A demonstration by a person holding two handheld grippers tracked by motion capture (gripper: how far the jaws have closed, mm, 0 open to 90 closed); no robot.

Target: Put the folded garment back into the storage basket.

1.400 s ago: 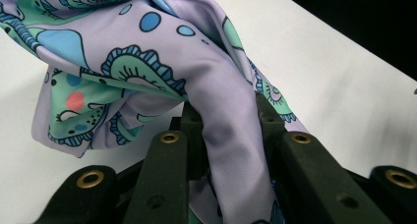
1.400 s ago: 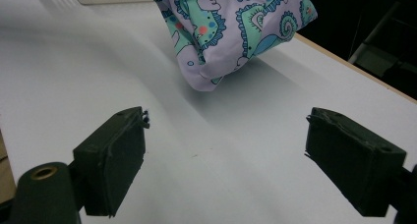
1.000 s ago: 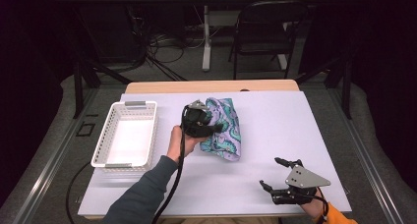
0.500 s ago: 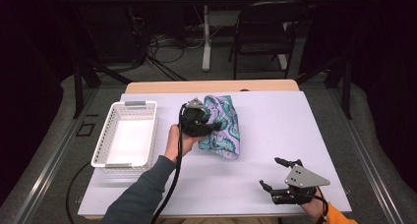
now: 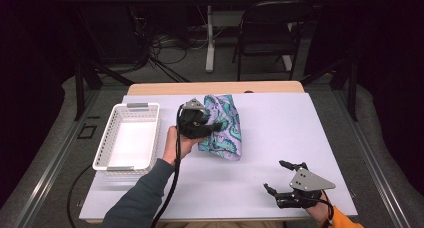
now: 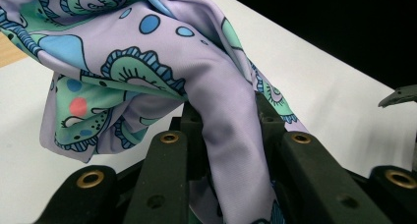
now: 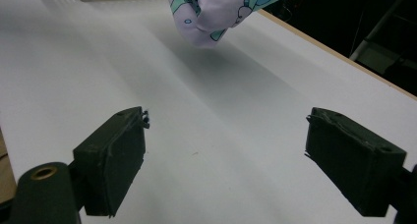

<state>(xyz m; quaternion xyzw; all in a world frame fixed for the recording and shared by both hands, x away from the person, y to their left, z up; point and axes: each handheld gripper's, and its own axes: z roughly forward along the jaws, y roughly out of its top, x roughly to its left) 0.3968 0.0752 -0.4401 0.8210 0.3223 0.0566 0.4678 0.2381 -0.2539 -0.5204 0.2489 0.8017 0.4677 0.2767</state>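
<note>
From above: left gripper sits at the patterned cloth, mid-table beside the white basket; right gripper idles near the front edge.
Left gripper view: jaws clamped on a cloth fold.
Right gripper view: jaws wide apart, nothing between, cloth well ahead.
Likely step: pick-up. Next: lift clear, probably toward the basket.

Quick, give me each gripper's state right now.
Left gripper: shut on the patterned cloth.
Right gripper: open, holding nothing, above the white table.
</note>
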